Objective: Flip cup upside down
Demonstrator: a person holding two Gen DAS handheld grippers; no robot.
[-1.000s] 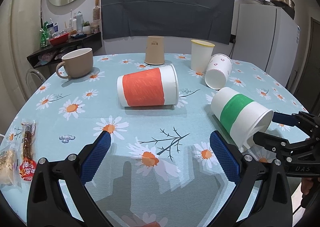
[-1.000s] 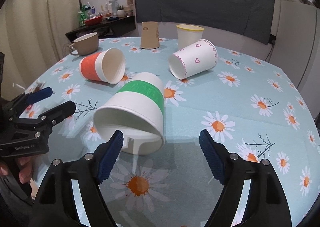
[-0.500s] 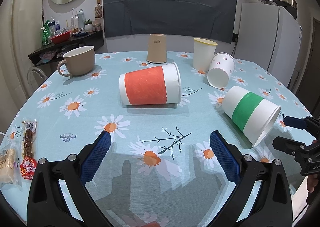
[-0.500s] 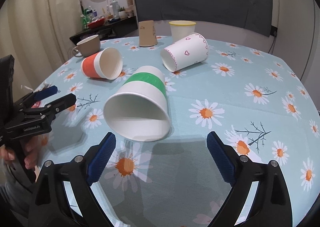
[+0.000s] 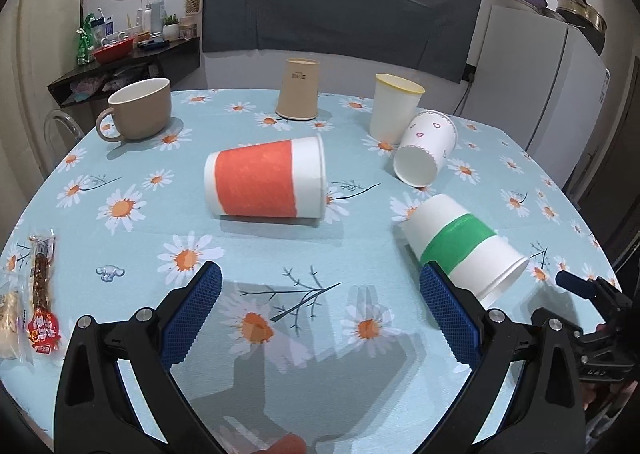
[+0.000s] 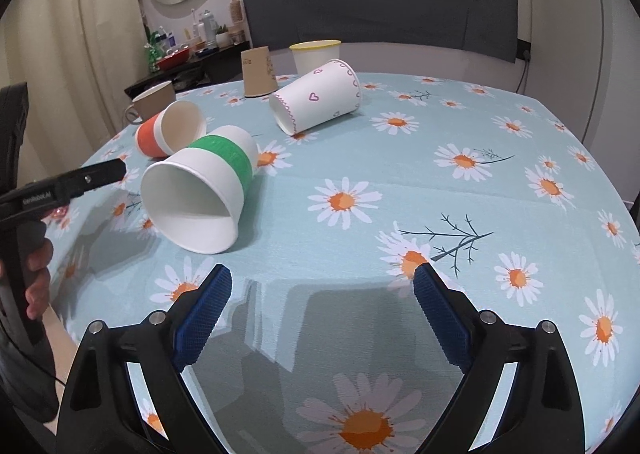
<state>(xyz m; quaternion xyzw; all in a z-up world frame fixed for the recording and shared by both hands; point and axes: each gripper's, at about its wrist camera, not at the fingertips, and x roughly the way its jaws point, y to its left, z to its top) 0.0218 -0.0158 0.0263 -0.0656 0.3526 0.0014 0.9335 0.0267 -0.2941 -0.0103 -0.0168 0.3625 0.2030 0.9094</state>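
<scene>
green-banded cup on its side

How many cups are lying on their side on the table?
3: the orange cup in the middle, the heart cup behind it to the right, the green cup nearest the right claw.

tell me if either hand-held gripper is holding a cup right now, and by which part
Nothing is held. Both the left hand-held gripper and the right hand-held gripper are open; the green-banded cup lies on its side, untouched.

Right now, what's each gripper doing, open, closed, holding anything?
Left gripper: open, holding nothing.
Right gripper: open, holding nothing; the green-banded cup lies on its side ahead of it.
</scene>
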